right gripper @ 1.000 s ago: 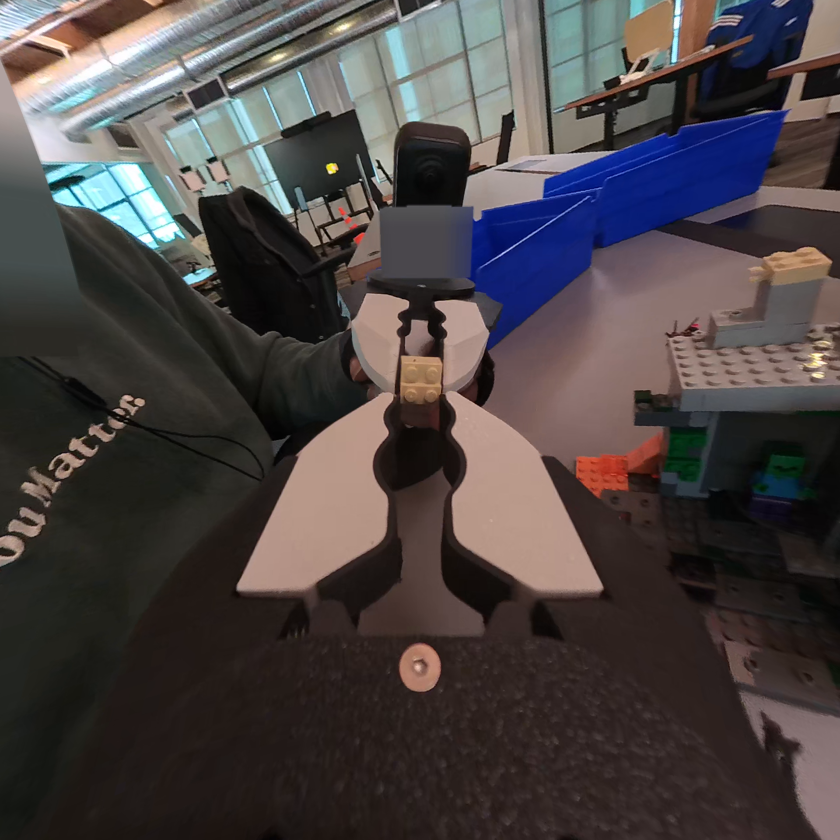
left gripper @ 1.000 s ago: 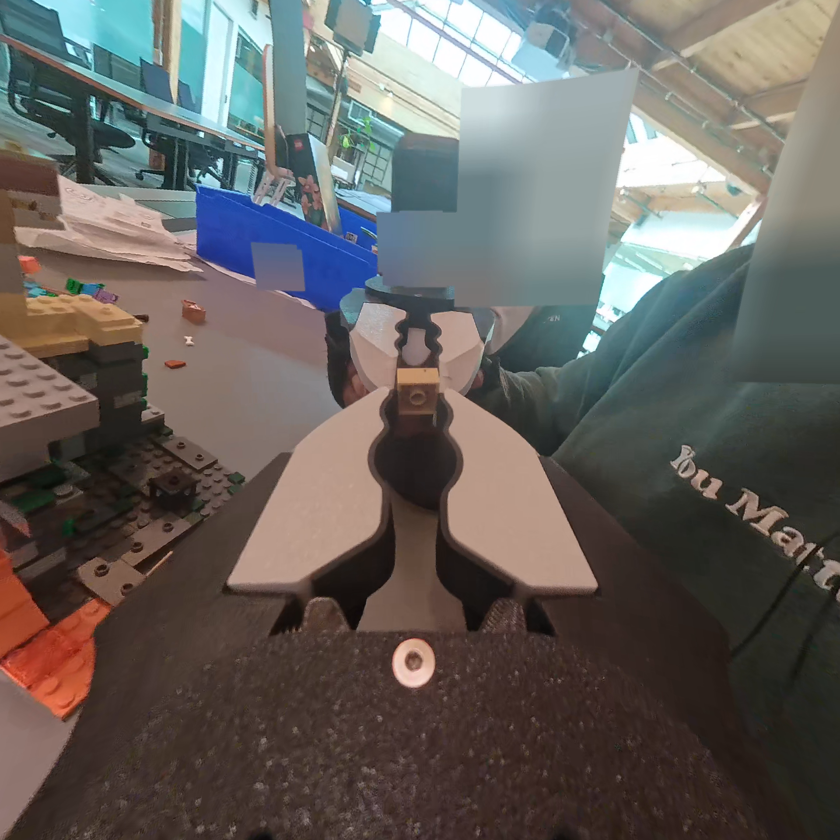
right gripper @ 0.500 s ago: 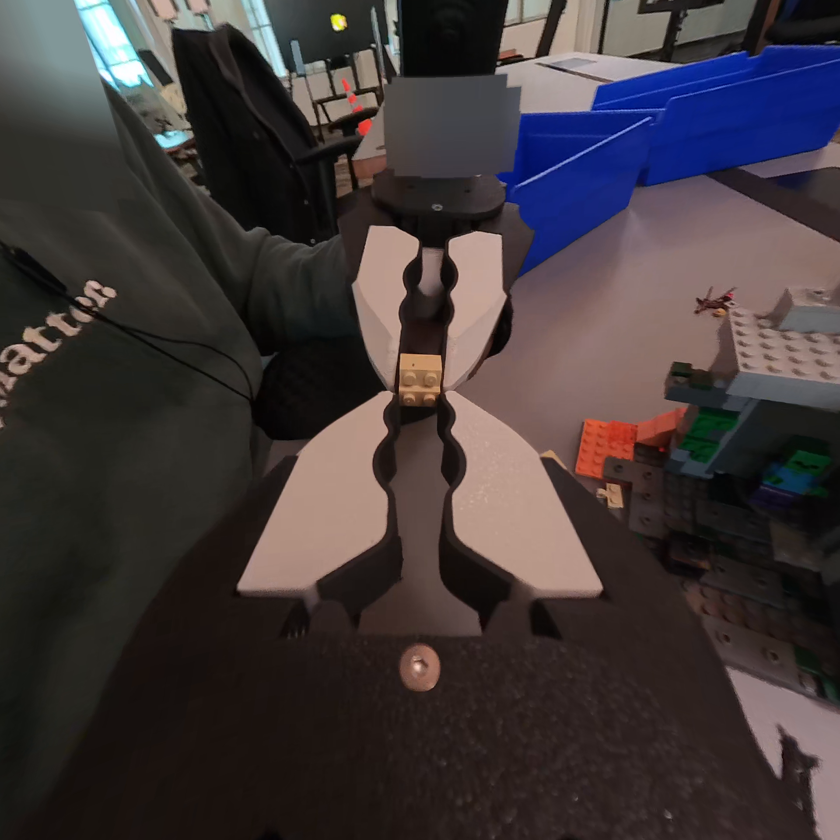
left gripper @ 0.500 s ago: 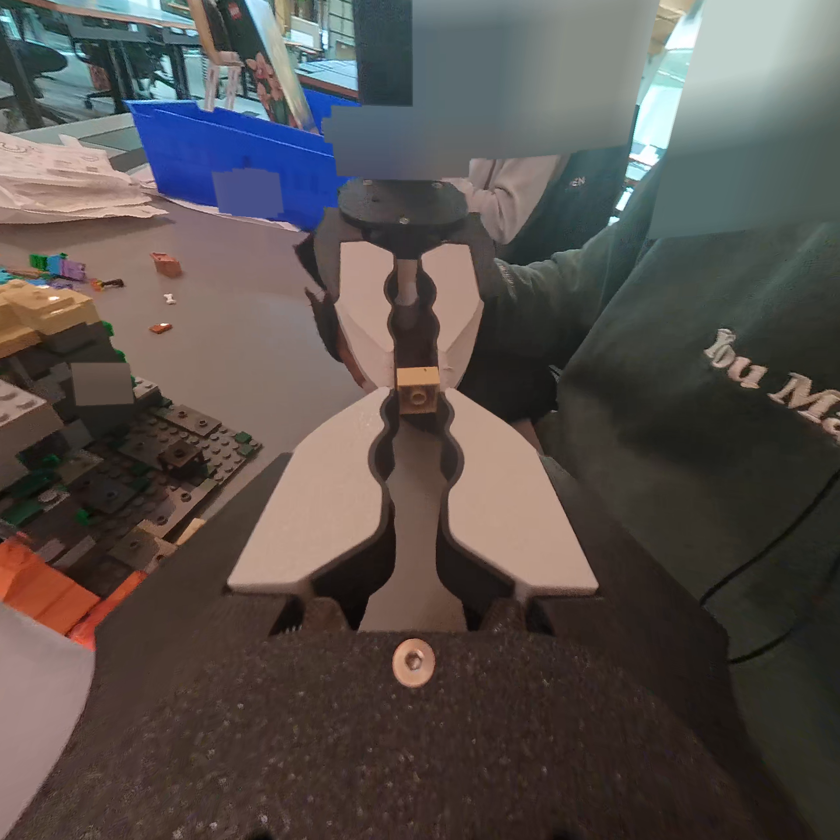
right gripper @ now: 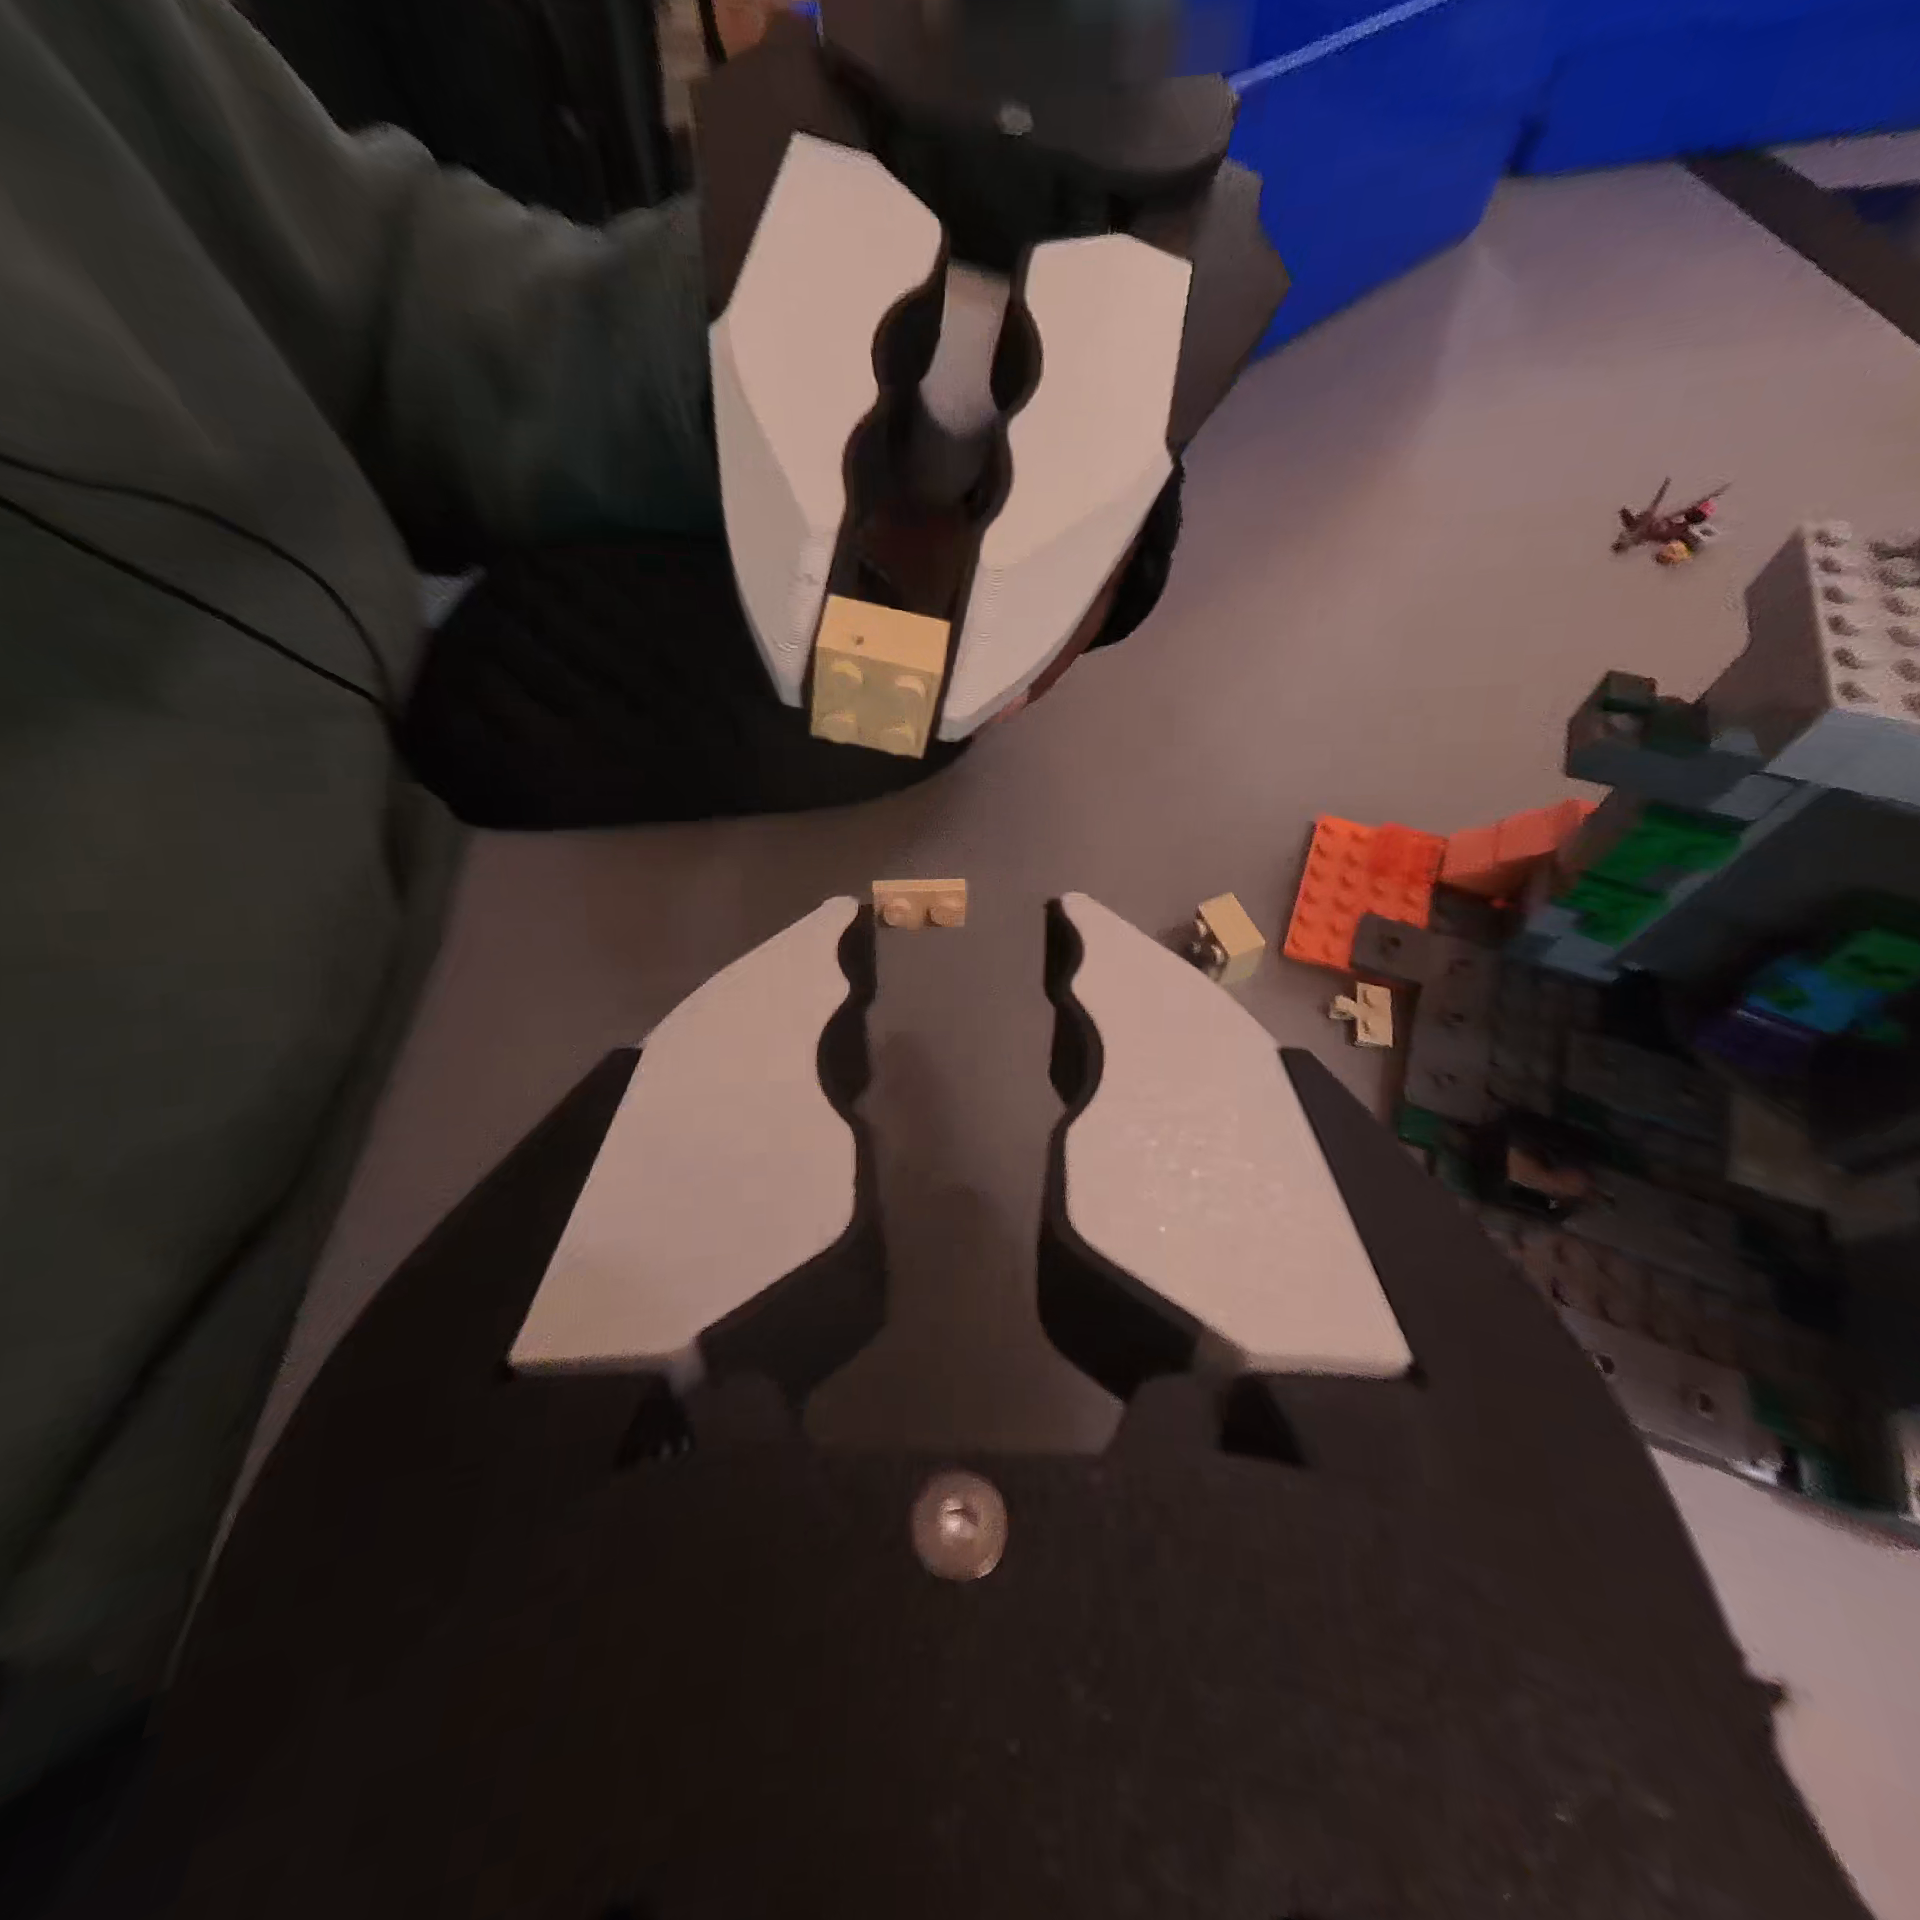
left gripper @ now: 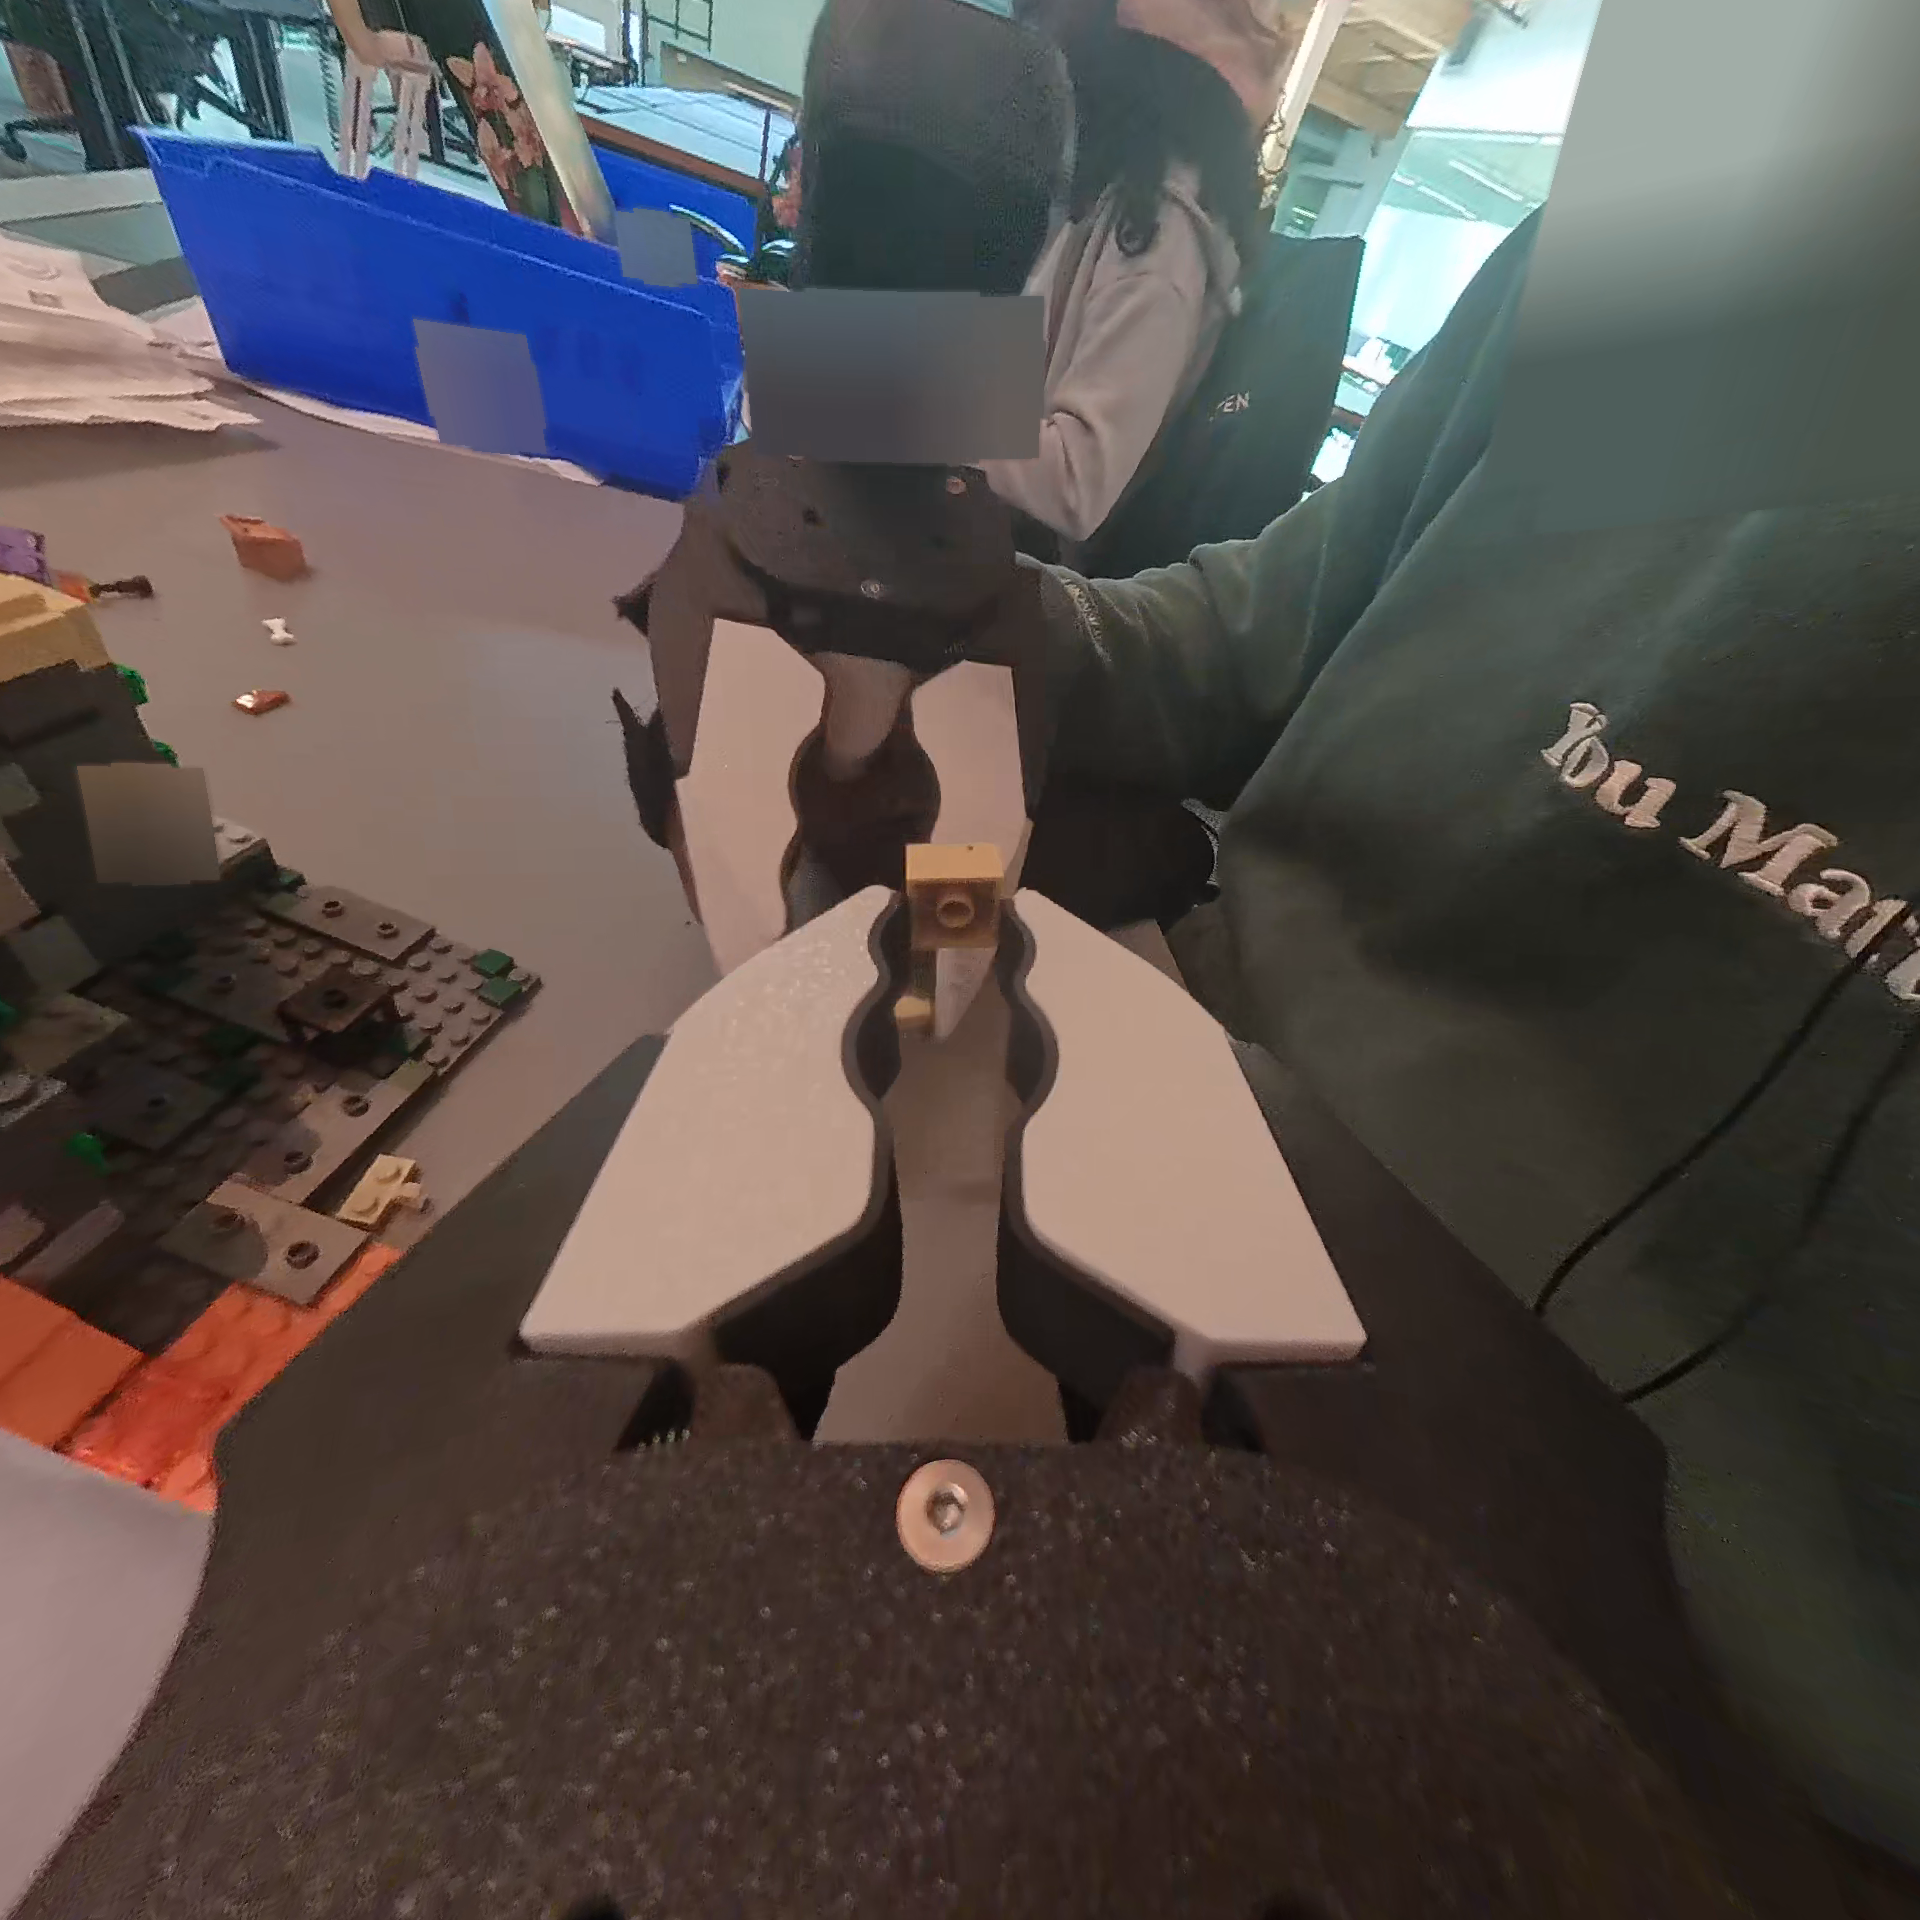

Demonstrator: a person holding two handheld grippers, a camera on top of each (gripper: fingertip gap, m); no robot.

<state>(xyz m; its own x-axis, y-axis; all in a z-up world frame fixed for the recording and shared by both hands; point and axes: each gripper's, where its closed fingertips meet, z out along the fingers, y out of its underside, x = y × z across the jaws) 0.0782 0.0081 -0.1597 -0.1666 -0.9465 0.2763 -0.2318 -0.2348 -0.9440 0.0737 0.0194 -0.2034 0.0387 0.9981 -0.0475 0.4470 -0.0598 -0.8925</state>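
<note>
The left tongs (left gripper: pixel 951 914) are clamped on a tan brick (left gripper: pixel 953 910). The right tongs (right gripper: pixel 954 914) stand spread and empty, a small tan plate (right gripper: pixel 921 902) just off their tips above the grey tabletop (right gripper: pixel 1403 582). A dark brick model (right gripper: pixel 1662 997) sits near the right edge.
</note>
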